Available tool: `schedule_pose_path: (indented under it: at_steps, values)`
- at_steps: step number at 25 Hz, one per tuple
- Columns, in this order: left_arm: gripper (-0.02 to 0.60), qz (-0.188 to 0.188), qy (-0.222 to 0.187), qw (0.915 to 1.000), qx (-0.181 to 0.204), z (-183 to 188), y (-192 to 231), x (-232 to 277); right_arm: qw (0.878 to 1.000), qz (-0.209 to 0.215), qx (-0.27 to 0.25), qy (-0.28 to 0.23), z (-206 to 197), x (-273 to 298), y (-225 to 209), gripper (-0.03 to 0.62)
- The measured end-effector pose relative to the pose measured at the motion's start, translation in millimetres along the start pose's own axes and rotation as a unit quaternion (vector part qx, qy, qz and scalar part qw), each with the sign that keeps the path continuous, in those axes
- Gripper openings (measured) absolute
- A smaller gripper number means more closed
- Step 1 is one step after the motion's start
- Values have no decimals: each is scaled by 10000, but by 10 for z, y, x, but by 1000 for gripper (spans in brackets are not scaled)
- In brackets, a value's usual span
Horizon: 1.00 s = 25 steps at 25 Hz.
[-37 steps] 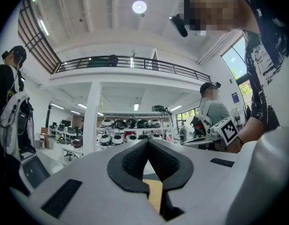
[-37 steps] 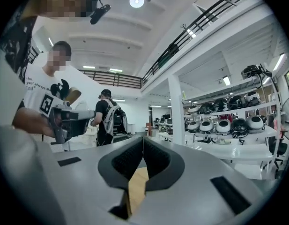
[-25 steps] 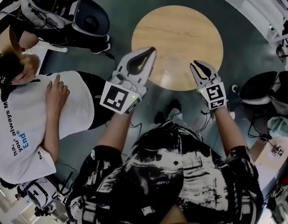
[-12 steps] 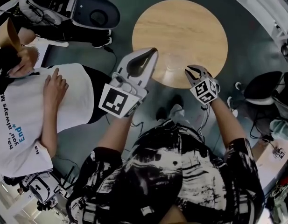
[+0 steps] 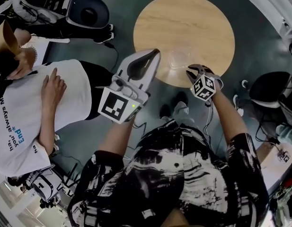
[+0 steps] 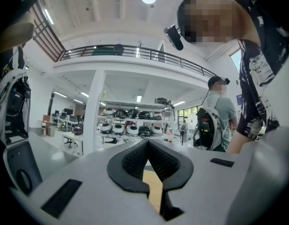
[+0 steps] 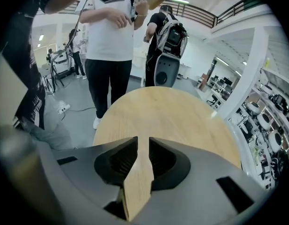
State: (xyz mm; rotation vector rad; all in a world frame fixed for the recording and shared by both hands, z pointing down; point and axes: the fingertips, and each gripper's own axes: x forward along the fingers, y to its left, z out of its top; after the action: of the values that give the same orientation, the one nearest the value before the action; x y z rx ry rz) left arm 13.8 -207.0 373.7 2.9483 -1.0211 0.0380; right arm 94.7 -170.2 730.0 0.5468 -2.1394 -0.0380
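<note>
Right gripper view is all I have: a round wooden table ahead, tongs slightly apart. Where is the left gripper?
Observer: In the head view the left gripper is held up by the near left edge of the round table, beside the right gripper.
Operator: And its tongs?
Observer: Shut, with nothing between them.
Operator: What does it face?
Observer: Shelves across the hall, not the table.

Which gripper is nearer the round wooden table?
Right. The right gripper sits low at the near edge of the table, jaws pointing across its top. The left gripper is held higher by its left edge, aimed at the room.
</note>
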Motion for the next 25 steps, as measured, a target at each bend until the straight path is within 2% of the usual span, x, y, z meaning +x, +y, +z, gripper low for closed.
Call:
schedule_pose_path:
  at_steps: [3,7,11,17,25]
  values:
    - [0,38,-6,10000,-78,-21,71,-16,9993,139,-273,208,-52,125,45,75]
    - [0,29,166,9999,12,-152,131,-96,9960,232,-721,465,-120,278,102,75]
    - [0,138,72,9998,-136,-103,154,-104,9913,316,-1131,599,-126,360,94,75]
    - [0,219,103,9995,-201,-154,137,-52,9827,559,-1575,794,-256,444,107,68]
    - [0,322,145,9991,-238,-157,211,-44,9719,588,-2051,999,-338,512,26,48]
